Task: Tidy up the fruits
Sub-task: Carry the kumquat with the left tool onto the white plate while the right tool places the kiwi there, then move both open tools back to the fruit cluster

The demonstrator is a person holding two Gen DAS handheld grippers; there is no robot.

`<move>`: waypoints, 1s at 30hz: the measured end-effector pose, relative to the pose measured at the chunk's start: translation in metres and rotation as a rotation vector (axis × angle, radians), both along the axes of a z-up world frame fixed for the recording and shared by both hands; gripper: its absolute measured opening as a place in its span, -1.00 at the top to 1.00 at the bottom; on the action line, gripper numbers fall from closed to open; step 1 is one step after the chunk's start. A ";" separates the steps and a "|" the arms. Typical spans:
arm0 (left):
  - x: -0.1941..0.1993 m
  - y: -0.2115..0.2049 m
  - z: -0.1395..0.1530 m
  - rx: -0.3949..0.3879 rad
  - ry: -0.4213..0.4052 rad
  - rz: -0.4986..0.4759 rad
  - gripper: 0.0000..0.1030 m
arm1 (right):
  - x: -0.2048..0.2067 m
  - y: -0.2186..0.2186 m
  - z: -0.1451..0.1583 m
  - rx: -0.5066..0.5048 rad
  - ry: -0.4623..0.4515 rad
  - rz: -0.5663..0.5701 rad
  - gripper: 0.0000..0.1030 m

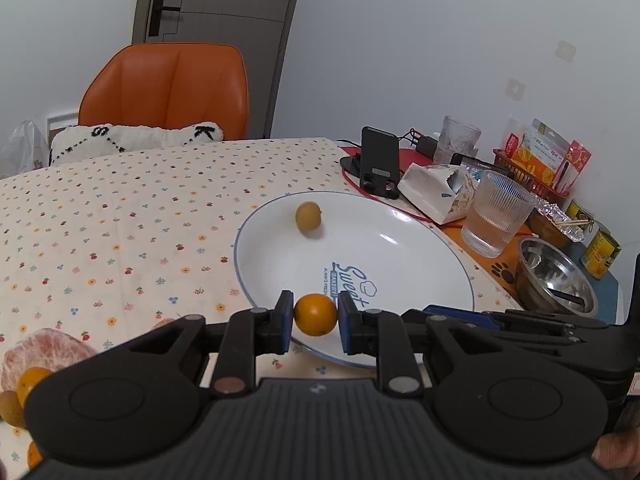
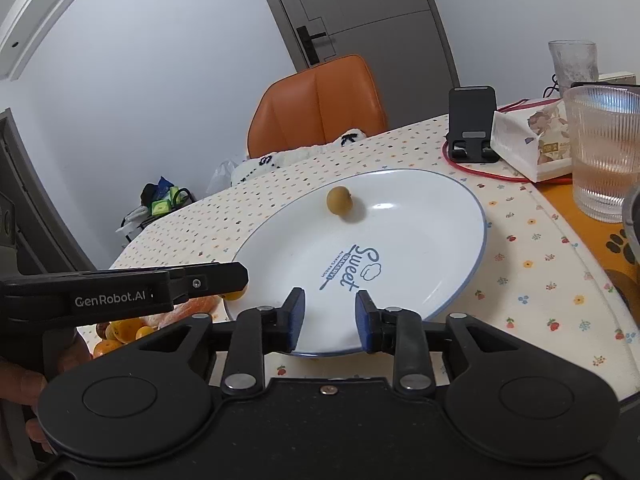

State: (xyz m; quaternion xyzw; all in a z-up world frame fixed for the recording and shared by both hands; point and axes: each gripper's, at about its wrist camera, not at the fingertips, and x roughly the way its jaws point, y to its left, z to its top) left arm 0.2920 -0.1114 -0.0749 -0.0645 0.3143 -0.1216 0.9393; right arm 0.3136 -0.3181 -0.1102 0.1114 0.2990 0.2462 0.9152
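Floral tablecloth point(image 1: 120, 220) — white plate point(image 1: 400, 216) — one longan point(image 1: 308, 218) inside

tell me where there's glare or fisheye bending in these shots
Left wrist view: glare streaks on the white blue-rimmed plate, the grey door bows, and the left claw stays sharp. Right wrist view: softer sheen on that plate, door frame curves.

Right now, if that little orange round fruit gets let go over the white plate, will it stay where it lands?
Probably not. The small round orange fruit looks smooth and ball-shaped, so it would likely roll on the glossy white plate. The plate's sloped rim should probably keep it inside, drifting toward the middle. The left gripper holds it only at two sides, so it may slip.
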 end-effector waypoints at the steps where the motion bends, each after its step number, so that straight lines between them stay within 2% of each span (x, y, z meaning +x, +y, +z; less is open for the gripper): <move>1: -0.001 0.000 0.000 0.002 -0.003 0.002 0.58 | -0.001 -0.001 0.000 -0.003 -0.002 -0.004 0.29; 8: -0.008 0.007 0.005 -0.001 0.002 0.023 0.50 | -0.013 -0.001 0.007 -0.024 -0.037 -0.026 -0.16; 9: -0.009 0.008 0.006 -0.001 0.005 0.028 0.44 | -0.014 -0.001 0.008 -0.028 -0.041 -0.027 -0.19; 11: -0.012 0.011 0.008 0.005 0.008 0.045 0.20 | -0.018 0.000 0.009 -0.031 -0.047 -0.024 -0.26; 13: -0.017 0.014 0.010 0.013 0.000 0.070 -0.18 | -0.021 0.000 0.010 -0.031 -0.050 -0.026 -0.35; 17: -0.027 0.024 0.014 0.028 -0.016 0.114 -0.47 | -0.026 0.001 0.012 -0.033 -0.044 -0.044 -0.50; 23: -0.040 0.043 0.020 0.028 -0.011 0.171 -0.54 | -0.032 0.001 0.014 0.007 -0.043 -0.051 -0.73; 30: -0.062 0.057 0.029 0.051 -0.043 0.205 -0.57 | -0.041 0.009 0.021 0.027 -0.063 -0.048 -0.79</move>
